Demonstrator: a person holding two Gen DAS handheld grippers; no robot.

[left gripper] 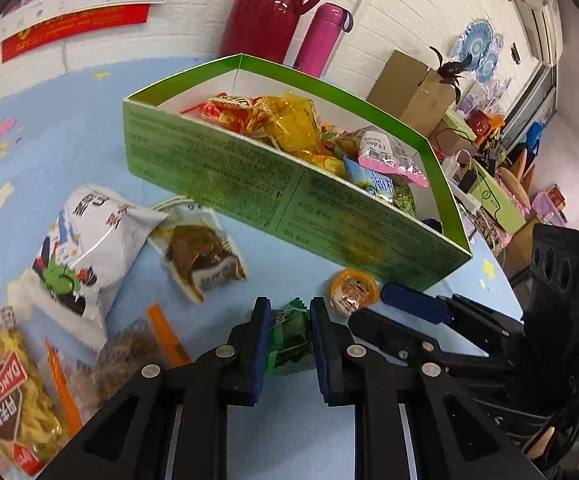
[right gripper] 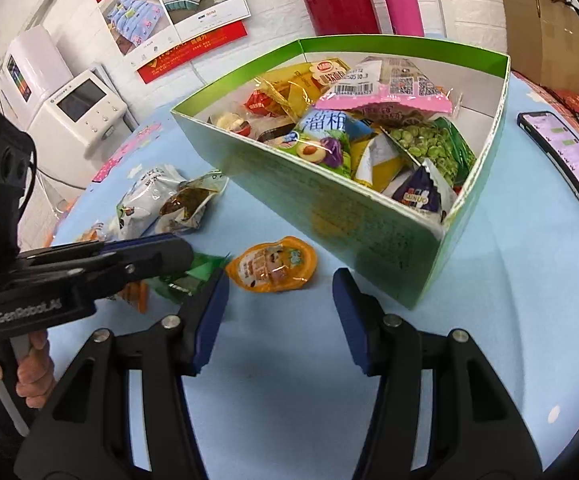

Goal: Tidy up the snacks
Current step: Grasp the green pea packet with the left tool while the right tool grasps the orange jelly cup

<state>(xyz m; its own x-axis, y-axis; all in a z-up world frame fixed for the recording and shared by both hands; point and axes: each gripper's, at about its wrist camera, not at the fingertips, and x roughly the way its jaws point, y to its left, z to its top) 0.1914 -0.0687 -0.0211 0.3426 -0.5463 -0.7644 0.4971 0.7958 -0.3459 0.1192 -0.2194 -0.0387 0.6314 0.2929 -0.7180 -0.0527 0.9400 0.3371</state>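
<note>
While the left gripper (left gripper: 289, 312) pinches a small crinkly green packet (left gripper: 289, 340), half hidden, the right gripper (right gripper: 279, 280) gapes near the orange jelly cup (right gripper: 271, 266), just beside the green cardboard box (right gripper: 329, 208).

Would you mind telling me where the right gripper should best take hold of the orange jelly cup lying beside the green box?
Probably across the orange jelly cup's rounded body, from above. It lies flat on the blue tablecloth, film lid up, narrow enough for the open right gripper. Keep clear of the green box and the left gripper's green packet.
</note>
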